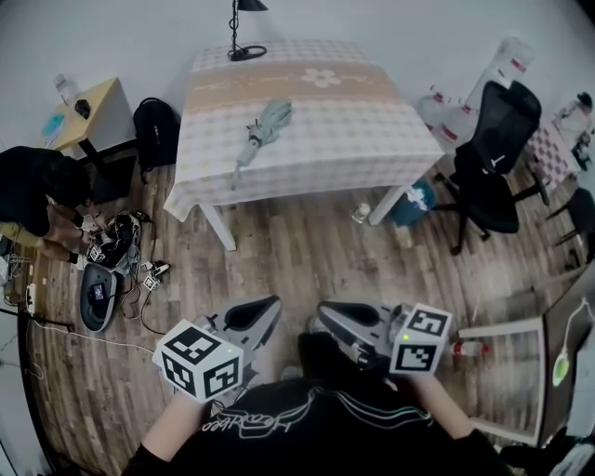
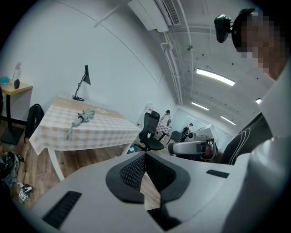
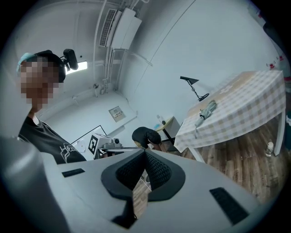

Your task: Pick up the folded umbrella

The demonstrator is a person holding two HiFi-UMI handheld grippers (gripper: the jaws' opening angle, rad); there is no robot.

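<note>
The folded umbrella (image 1: 263, 130), pale green, lies on the checkered tablecloth of the white table (image 1: 372, 121), left of its middle. Both grippers are held low and close to my body, far from the table. My left gripper (image 1: 271, 307) is shut with nothing between its pads. My right gripper (image 1: 325, 310) is beside it and is also shut and empty. The left gripper view shows the umbrella (image 2: 81, 118) far ahead at the left, beyond the closed left gripper (image 2: 145, 155). The right gripper view has the umbrella (image 3: 205, 111) at the right, past the closed right gripper (image 3: 145, 153).
A black desk lamp (image 1: 244, 28) stands at the table's far edge. A black office chair (image 1: 493, 158) is right of the table, a black backpack (image 1: 156, 130) and a small yellow table (image 1: 93, 112) to its left. A person (image 1: 37, 191) crouches by cables and gear (image 1: 112, 251) on the wooden floor.
</note>
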